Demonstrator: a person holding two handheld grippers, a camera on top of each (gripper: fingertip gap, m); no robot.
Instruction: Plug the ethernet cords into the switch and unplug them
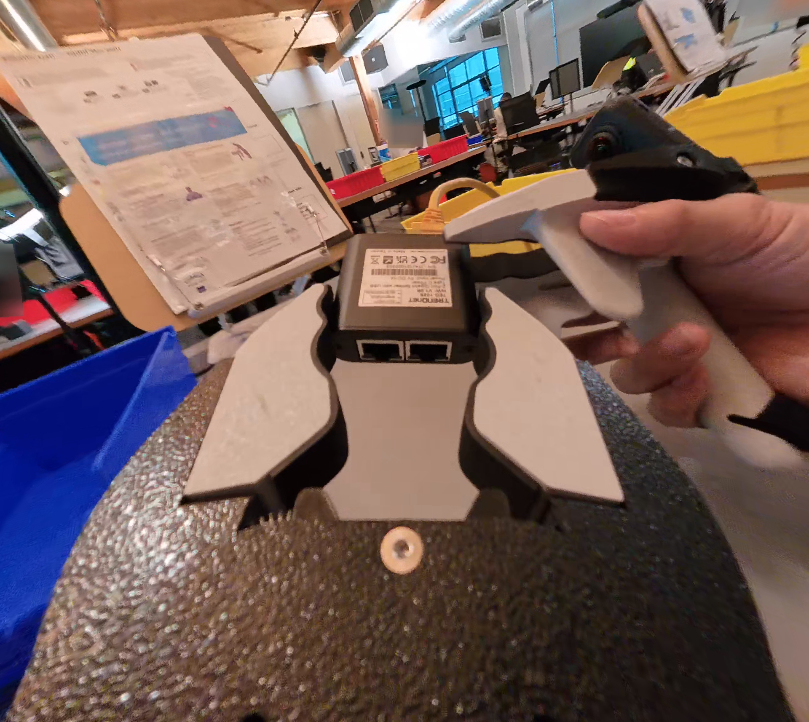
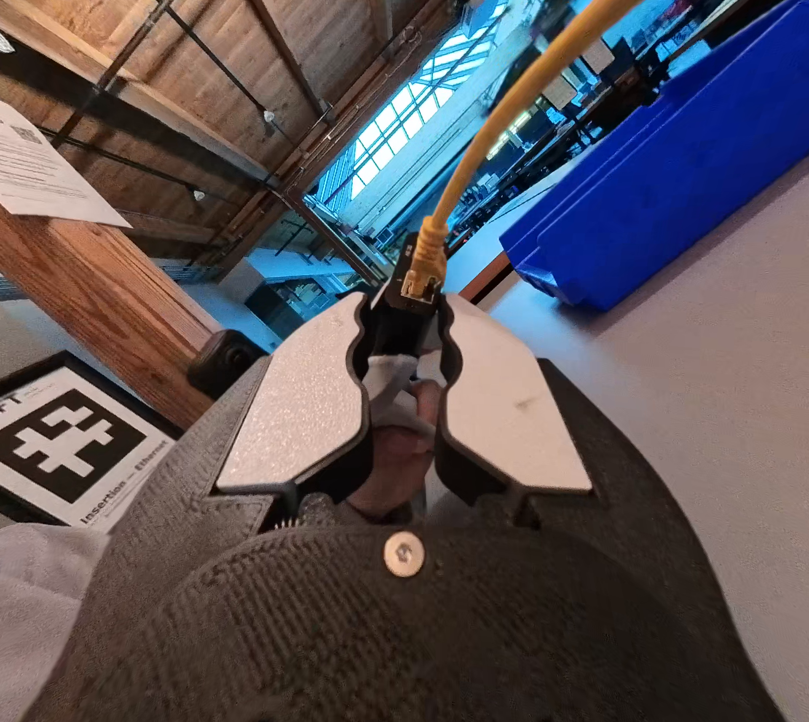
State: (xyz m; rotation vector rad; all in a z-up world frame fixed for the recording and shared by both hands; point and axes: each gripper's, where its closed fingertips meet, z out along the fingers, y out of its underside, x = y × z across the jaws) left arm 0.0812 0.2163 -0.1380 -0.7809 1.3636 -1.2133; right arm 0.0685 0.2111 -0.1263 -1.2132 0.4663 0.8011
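Above the table [image 2: 678, 372], both the left gripper [image 1: 405, 307] and the right gripper [image 2: 405, 309] clamped the switch [image 1: 405, 289]; rough pulling could jam the yellow ethernet cord [image 2: 503, 123].

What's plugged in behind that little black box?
A yellow ethernet cord is plugged into the far end of the black switch. The two near ports look empty. Whether other far ports hold anything is hidden.

Right claw [image 2: 405, 309] closed on a small black switch [image 2: 400, 318] held in the air, yellow ethernet cord [image 2: 516, 106] plugged into its far end, arcing up to the right, blue bins [image 2: 665, 193] on the grey desk [image 2: 678, 372], black-and-white marker card [image 2: 65, 438] at left, wooden post [image 2: 100, 298] behind it
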